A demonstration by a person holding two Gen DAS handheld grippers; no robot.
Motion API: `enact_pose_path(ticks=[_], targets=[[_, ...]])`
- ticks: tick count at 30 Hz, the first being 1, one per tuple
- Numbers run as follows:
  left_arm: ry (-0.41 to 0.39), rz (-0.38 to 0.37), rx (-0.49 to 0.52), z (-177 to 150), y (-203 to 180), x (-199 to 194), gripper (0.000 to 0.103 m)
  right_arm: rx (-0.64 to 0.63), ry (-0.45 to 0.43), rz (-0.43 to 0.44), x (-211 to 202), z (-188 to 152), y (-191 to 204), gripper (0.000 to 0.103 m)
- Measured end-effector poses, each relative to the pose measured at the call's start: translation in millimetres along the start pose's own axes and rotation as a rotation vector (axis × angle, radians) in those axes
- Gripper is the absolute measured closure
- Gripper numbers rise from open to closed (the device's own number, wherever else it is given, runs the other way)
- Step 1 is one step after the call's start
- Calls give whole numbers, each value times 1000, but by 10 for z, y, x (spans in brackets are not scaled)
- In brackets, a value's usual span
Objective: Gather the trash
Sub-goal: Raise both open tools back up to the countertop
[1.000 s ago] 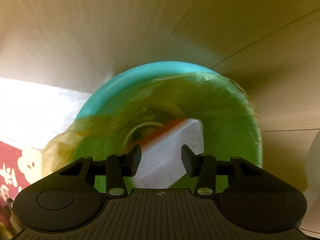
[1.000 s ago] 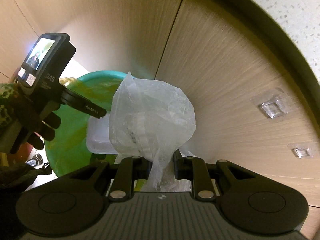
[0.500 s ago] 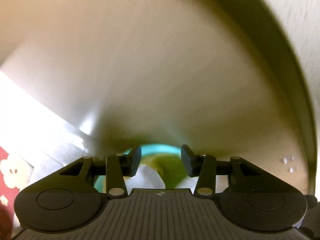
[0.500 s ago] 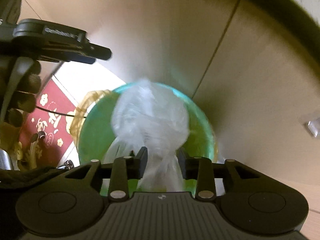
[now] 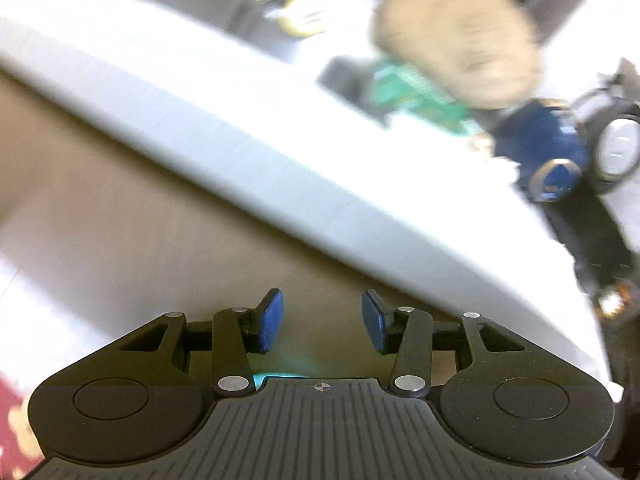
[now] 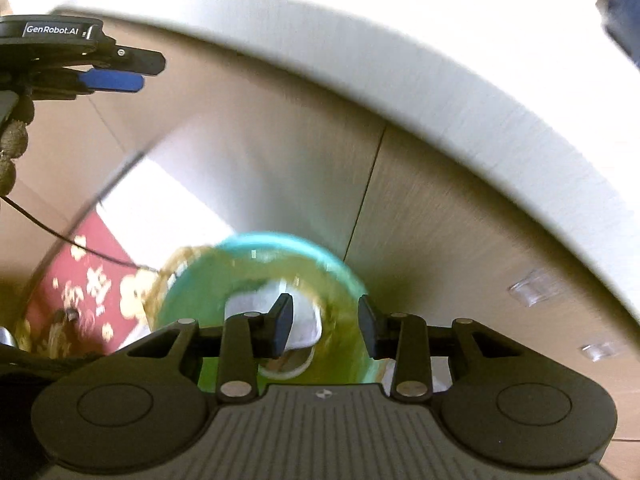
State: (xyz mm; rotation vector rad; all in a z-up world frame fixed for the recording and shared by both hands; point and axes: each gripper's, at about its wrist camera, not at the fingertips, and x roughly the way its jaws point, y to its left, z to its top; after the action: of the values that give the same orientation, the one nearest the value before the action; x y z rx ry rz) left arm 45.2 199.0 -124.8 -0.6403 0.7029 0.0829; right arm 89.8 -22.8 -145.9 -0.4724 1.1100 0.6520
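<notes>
In the right wrist view a teal bin (image 6: 256, 256) lined with a green-yellow bag stands on the floor against the wooden cabinet. White trash (image 6: 308, 320) lies inside it. My right gripper (image 6: 325, 330) is open and empty above the bin's mouth. My left gripper (image 5: 322, 320) is open and empty, raised and pointing at the white counter edge (image 5: 240, 136); it also shows at the upper left of the right wrist view (image 6: 116, 68). Only a sliver of teal bin (image 5: 280, 376) shows under it.
On the counter, blurred, are a tan round object (image 5: 456, 36), a green packet (image 5: 416, 100) and a blue object (image 5: 548, 152). A red patterned mat (image 6: 92, 280) lies on the floor left of the bin. Wooden cabinet doors (image 6: 440, 240) stand behind the bin.
My right gripper has opened and the clear plastic bag it held has dropped into the bin. My left gripper has swung up from the bin toward the counter.
</notes>
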Motion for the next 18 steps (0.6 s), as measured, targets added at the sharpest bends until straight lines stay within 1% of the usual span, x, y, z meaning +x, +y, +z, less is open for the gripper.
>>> enact_pose_path(ticks=[2,4,5,8,12,14,18], targets=[[-23,-60,47,82,-251,-62,55,2,-65,-5,-217,23,-49,68],[-40,-87,90,177,-502,-93,55,1,-141,-20,-456,53,-94,68],[-43,-90,113,273,-625,-133,55,0,-175,-29,-561,64,-108,68],[-45,-77,188,457,-1003,-116,55,6,-277,-64,-842,106,-185,67],[-43,-12,295,503,-1490,33,55,61,-374,-129,-1118,210,-432,62],[-51,2,346,528,-1696,149,55,111,-402,-153,-1183,253,-631,60],[-60,-18,400,593,-1976,240,55,239,-433,-193,-1228,292,-1094,60]])
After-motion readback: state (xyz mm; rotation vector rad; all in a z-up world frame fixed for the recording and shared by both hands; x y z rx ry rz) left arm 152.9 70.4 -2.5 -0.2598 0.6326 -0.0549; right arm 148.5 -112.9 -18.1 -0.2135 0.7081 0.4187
